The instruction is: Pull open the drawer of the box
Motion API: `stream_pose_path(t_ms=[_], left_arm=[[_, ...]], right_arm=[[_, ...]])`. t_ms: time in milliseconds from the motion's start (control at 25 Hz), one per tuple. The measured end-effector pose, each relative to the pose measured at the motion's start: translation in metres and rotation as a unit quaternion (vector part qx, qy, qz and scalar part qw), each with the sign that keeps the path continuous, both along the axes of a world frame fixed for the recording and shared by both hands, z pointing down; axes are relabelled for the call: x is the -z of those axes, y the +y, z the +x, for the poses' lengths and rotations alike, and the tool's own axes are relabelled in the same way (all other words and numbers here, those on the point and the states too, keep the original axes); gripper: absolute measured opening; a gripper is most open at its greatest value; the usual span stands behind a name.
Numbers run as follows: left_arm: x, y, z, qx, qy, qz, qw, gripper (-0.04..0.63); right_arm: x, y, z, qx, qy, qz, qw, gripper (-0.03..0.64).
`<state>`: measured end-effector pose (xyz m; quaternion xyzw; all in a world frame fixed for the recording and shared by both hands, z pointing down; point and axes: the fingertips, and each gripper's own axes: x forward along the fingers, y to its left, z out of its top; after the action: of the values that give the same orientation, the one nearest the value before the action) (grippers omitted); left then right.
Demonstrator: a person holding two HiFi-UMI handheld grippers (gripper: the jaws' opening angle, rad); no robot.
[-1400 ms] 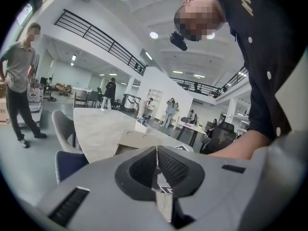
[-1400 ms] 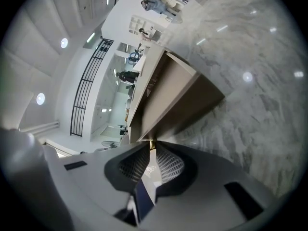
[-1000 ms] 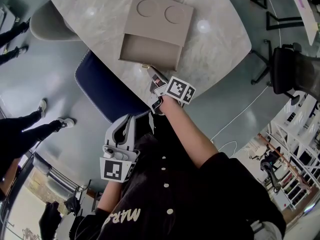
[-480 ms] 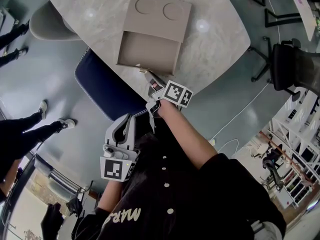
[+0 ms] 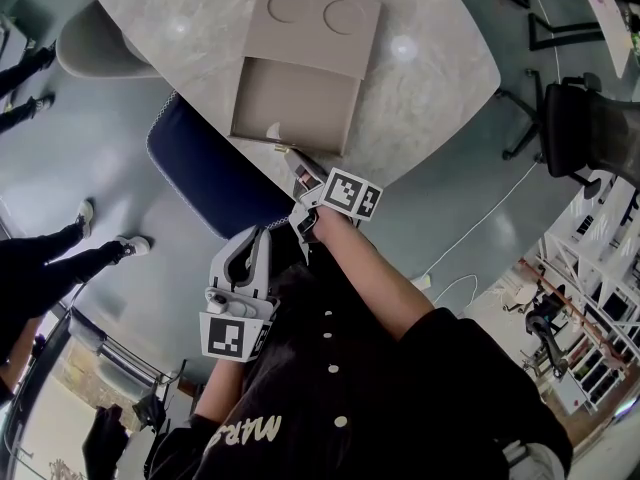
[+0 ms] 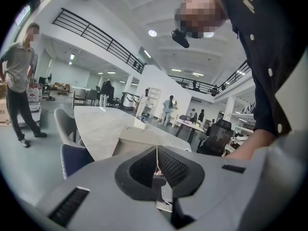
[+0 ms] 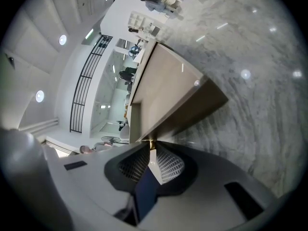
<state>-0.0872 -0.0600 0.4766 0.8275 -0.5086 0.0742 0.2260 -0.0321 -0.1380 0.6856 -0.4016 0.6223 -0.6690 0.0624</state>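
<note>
A beige box with two round recesses in its lid lies on the marble table. Its drawer stands pulled out toward the table's near edge and looks empty. My right gripper is shut on the small brass knob at the middle of the drawer front. In the right gripper view, the right gripper has its pads pinching that knob. My left gripper hangs close to the person's body, away from the table. The left gripper has its jaws together with nothing in them.
A blue padded chair is tucked under the table's near edge, below the drawer. A grey chair stands at the left and a black office chair at the right. People's legs show on the floor at the left.
The right gripper has drawn back toward the person with the knob in its jaws, and the drawer has slid further out of the box. The left gripper has stayed put.
</note>
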Motion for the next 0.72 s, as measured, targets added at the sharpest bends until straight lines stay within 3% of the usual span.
stream_pose_path(t_ms=[400, 720], left_arm=[[-0.001, 0.002, 0.0, -0.002, -0.005, 0.003, 1.0, 0.018], [0.016, -0.008, 0.002, -0.008, -0.006, 0.029, 0.9995, 0.018]], right_arm=[[-0.002, 0.004, -0.003, 0.011, 0.003, 0.003, 1.0, 0.031], [0.003, 0.016, 0.006, 0.042, 0.005, -0.012, 0.999, 0.081]])
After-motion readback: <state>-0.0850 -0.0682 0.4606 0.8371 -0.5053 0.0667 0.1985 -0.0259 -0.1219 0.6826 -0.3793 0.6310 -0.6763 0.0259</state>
